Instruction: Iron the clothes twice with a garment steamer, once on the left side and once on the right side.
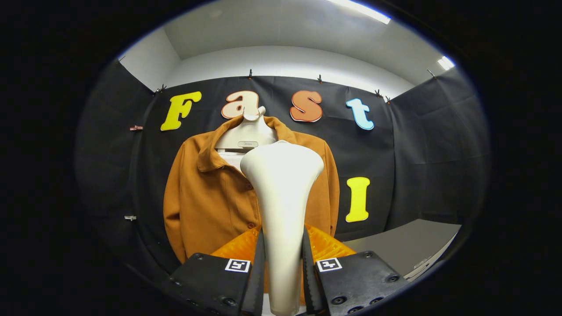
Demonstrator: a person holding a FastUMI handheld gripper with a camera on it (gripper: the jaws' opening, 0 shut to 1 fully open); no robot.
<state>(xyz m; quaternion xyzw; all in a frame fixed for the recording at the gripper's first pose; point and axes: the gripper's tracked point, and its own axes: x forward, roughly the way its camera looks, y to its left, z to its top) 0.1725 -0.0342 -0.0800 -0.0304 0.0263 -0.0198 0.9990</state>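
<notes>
Gripper (pixel 283 281) clamped on steamer (pixel 282 197) handle, before jacket (pixel 206 202).

Clearance ahead of claw (pixel 283 267)
Steamer (pixel 282 193) held between the 2 fingers fronts the jacket (pixel 206 202); open room right, above the desk (pixel 408 245).

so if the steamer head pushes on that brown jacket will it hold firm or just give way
It will likely give way: the jacket is soft cloth hanging loose from a hanger, so it should sway back and fold. The steamer looks smooth and hard, and the fingers are shut on its handle, so it might slip a little under pressure.
</notes>
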